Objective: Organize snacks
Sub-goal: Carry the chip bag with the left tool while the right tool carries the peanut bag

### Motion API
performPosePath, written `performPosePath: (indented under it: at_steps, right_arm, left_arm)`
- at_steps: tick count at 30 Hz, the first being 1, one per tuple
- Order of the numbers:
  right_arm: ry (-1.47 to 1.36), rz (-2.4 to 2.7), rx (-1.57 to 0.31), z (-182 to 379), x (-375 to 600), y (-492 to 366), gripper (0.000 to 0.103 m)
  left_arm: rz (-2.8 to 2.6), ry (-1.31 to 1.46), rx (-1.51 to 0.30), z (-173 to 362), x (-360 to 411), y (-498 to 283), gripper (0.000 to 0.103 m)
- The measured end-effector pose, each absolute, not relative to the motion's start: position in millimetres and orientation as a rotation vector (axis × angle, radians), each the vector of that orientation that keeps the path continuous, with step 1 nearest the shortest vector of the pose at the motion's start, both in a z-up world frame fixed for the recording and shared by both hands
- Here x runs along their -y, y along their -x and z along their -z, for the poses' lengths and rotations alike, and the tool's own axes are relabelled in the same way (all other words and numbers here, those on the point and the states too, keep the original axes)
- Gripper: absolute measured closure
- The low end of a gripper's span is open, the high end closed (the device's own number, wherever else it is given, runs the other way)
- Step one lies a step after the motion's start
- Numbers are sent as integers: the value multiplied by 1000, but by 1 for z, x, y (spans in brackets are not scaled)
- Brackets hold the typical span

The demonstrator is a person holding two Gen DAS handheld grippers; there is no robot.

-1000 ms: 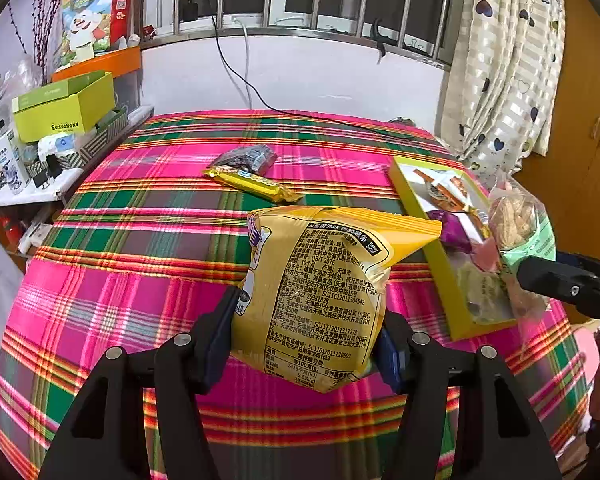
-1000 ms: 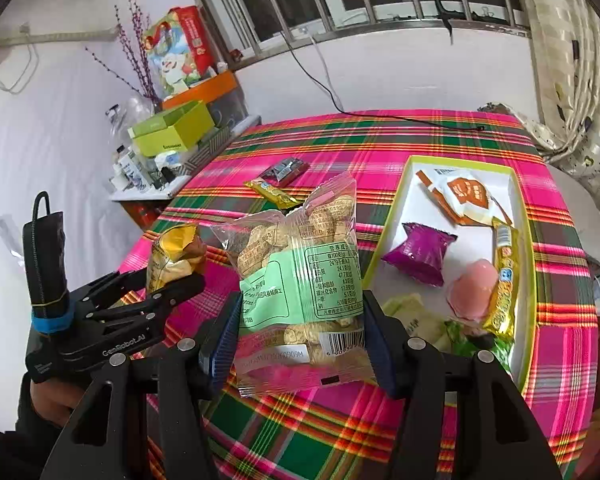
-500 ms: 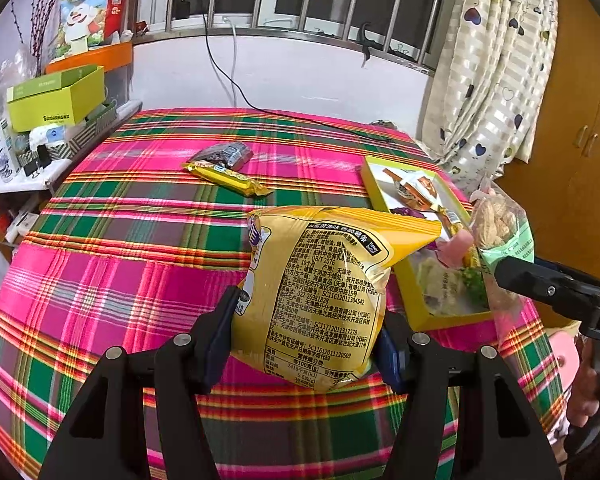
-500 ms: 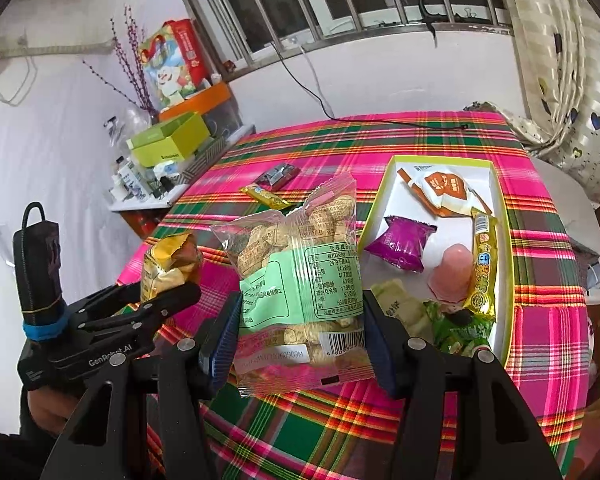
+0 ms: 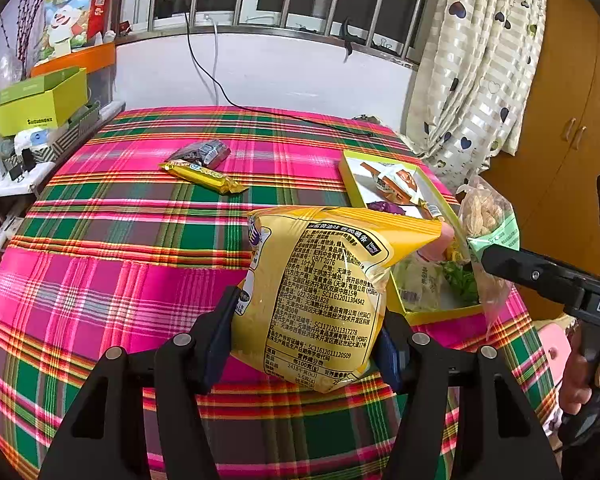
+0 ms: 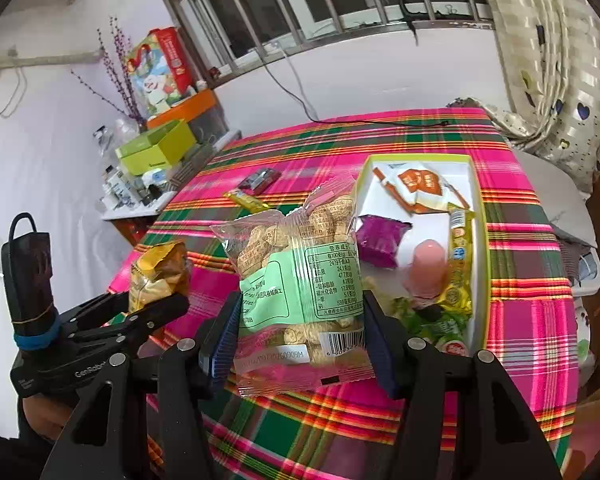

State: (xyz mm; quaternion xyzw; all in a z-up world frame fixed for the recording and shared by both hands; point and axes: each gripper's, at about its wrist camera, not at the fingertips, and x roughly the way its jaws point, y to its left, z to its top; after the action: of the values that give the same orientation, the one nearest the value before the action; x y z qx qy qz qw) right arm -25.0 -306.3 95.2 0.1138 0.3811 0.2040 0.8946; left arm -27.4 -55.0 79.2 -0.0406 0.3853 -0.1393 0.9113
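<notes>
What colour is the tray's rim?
Yellow-green rim on the tray, white inside; clearest in the right wrist view.

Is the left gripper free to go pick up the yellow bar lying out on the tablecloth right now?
Probably not yet. The left gripper has its jaws clamped on the yellow snack bag, so it must drop that first. The yellow bar itself lies unobstructed.

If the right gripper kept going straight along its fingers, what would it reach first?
Probably the yellow-rimmed white tray of snacks. The right gripper, clamped on the clear peanut bag with the green label, points down toward the tray's near end, likely among the green packets. Depth is uncertain.
</notes>
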Motion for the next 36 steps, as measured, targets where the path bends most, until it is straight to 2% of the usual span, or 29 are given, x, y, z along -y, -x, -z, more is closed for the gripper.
performPosePath:
  at_steps: [21,36]
  right_arm:
    - [-275,-339,-796,-87,345,-4,47]
    - [-276,-270,-807,-80,368,-59,47]
  left_arm:
    - [285,39,-809,-78,77,2,42]
    - [297,42,-834,-70,84,-11,42]
